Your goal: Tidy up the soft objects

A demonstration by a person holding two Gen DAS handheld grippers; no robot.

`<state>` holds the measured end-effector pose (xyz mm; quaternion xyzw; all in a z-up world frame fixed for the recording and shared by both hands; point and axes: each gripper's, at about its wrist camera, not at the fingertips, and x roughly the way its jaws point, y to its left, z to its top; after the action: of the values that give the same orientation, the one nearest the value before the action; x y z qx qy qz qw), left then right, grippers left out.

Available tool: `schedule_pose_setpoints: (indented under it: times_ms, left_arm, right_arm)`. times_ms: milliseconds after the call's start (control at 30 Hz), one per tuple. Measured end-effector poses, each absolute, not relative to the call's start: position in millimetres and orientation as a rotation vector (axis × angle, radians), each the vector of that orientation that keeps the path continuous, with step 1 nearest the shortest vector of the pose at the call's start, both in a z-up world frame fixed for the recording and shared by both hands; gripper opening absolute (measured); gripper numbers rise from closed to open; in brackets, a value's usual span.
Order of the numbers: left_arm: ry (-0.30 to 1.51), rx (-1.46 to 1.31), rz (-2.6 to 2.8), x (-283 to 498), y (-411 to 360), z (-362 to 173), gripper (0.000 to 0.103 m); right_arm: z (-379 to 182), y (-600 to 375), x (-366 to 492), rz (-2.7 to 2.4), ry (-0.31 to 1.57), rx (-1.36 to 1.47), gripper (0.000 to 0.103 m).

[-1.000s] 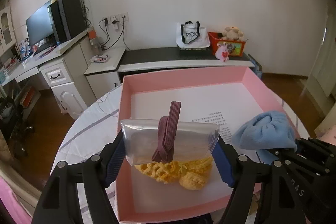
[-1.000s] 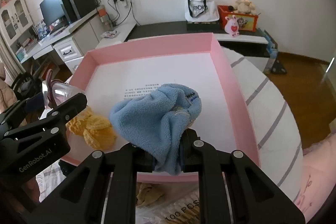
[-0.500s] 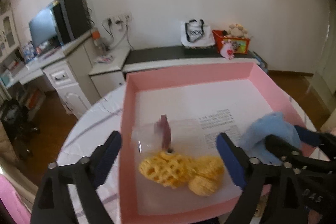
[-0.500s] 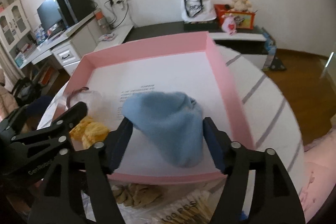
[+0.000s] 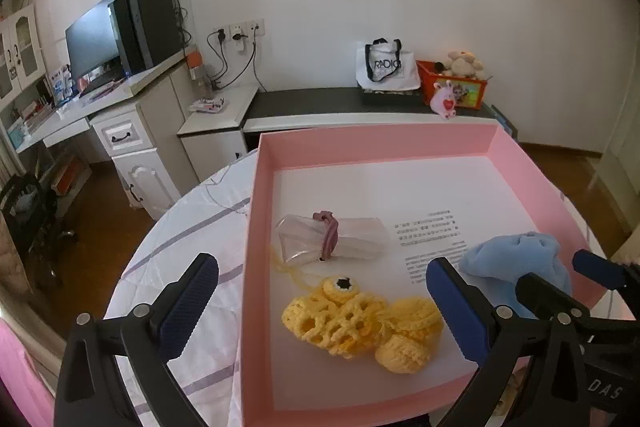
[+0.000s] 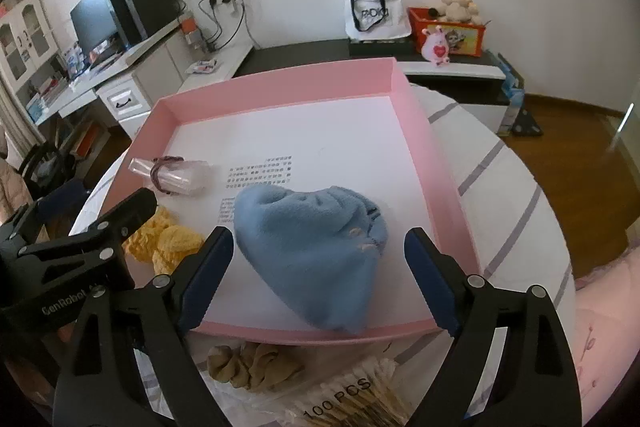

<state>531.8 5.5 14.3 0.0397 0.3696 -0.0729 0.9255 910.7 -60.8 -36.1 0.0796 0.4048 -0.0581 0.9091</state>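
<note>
With both jaws just opened and empty, my right gripper [image 6: 316,277] straddles the blue cloth [image 6: 316,251] at the tray's [image 6: 280,83] near edge, closer than my left gripper [image 5: 320,307] over the yellow knit [image 5: 356,323].

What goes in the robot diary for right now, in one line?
left tongs: just opened, empty | right tongs: just opened, empty | blue fleece cloth, yellow crochet toy, clear pouch: in pink tray

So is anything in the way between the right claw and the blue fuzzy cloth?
No, nothing visible blocks it. The right claw is open, and the blue cloth lies just ahead of its fingers inside the pink box. Only the box's low front wall sits beneath them.
</note>
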Motion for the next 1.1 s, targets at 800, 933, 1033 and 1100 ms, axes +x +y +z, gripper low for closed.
schedule_pose_setpoints:
  times_ms: [800, 933, 1033, 1100]
  left_arm:
    - [0.725, 0.061, -0.146, 460, 21, 43, 0.103]
    - [0.701, 0.049, -0.151, 434, 29, 56, 0.103]
    - [0.68, 0.042, -0.152, 412, 37, 65, 0.103]
    - [0.664, 0.039, -0.154, 396, 42, 71, 0.103]
  right_arm:
    - [-8, -45, 868, -0.15, 0.79, 0.108, 0.094]
    - [4, -38, 848, -0.154, 0.762, 0.094, 0.097]
    - [14, -32, 834, -0.156, 0.735, 0.089, 0.098]
    - [21, -27, 821, -0.159, 0.714, 0.08, 0.099]
